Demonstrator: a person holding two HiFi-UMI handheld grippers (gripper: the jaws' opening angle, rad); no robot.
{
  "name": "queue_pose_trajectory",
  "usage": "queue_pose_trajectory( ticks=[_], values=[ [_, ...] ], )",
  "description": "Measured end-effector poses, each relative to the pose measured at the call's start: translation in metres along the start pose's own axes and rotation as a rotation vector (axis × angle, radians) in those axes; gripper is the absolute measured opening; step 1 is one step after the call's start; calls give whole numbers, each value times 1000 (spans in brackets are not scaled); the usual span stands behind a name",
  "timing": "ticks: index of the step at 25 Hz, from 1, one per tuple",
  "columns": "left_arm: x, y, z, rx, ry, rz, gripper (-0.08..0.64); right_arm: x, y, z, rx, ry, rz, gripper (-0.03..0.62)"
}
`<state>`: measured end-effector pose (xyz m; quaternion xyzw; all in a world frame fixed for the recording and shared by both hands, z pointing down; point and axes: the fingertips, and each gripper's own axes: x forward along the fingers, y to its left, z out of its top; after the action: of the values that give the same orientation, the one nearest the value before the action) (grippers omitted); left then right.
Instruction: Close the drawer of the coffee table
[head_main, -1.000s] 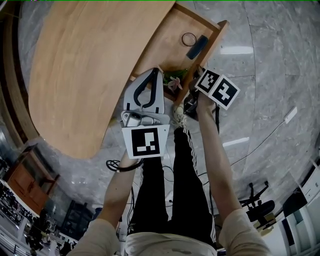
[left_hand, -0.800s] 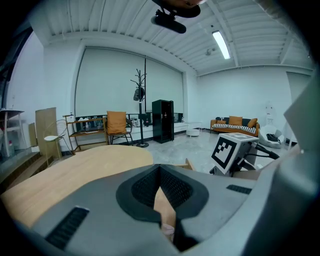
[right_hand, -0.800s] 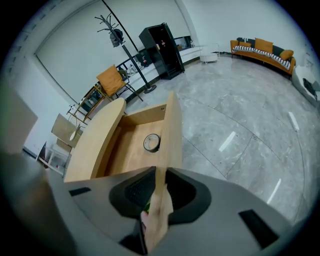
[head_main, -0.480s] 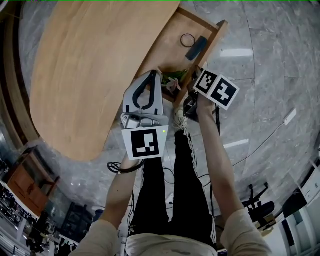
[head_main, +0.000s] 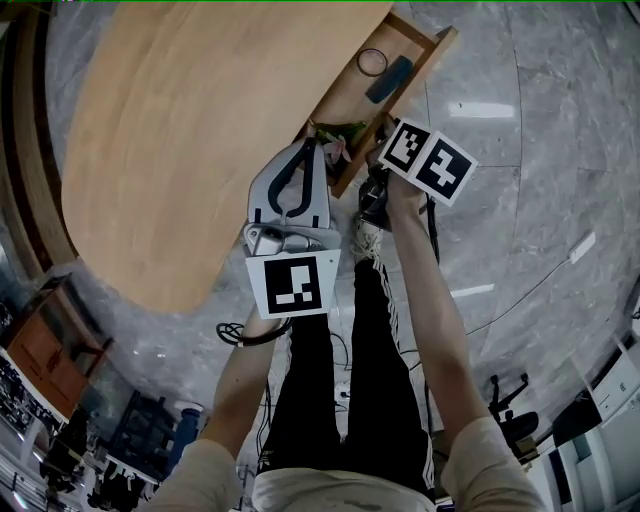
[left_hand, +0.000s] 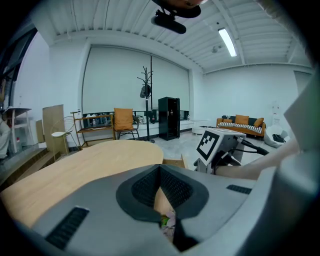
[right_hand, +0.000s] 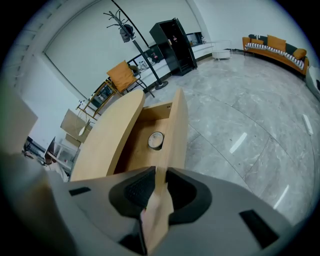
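The oval wooden coffee table (head_main: 190, 130) has its drawer (head_main: 352, 92) partly out at the right side. My right gripper (head_main: 375, 182) is shut on the drawer's front panel (right_hand: 177, 130), whose top edge runs between the pads (right_hand: 134, 192). Inside the drawer lie a ring-shaped roll (right_hand: 155, 140), a dark oblong object (head_main: 390, 78) and a green and pink item (head_main: 335, 140). My left gripper (head_main: 310, 146) hangs shut and empty over the table's edge beside the drawer's near end; in its own view the left gripper (left_hand: 160, 172) has the table top (left_hand: 75, 170) ahead of it.
Grey marble floor (head_main: 520, 200) surrounds the table. The person's legs (head_main: 350, 360) stand just behind the grippers, with a cable (head_main: 235, 332) on the floor. A coat stand (left_hand: 148, 105), a black cabinet (left_hand: 169, 119), an orange chair (left_hand: 122, 122) and a sofa (left_hand: 242, 125) stand far off.
The drawer has slid further in under the table top, so less of it shows. My right gripper has travelled with the front panel. My left gripper has shifted slightly along the table edge.
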<state>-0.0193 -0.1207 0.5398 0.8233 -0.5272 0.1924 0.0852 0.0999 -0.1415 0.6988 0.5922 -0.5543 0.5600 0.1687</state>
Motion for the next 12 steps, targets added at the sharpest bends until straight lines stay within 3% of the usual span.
queue_pose_trajectory(
  ticks=[12],
  values=[
    [-8,19,-8,-14,12,52,8,23,48,2,-7,12,56,83]
  ],
)
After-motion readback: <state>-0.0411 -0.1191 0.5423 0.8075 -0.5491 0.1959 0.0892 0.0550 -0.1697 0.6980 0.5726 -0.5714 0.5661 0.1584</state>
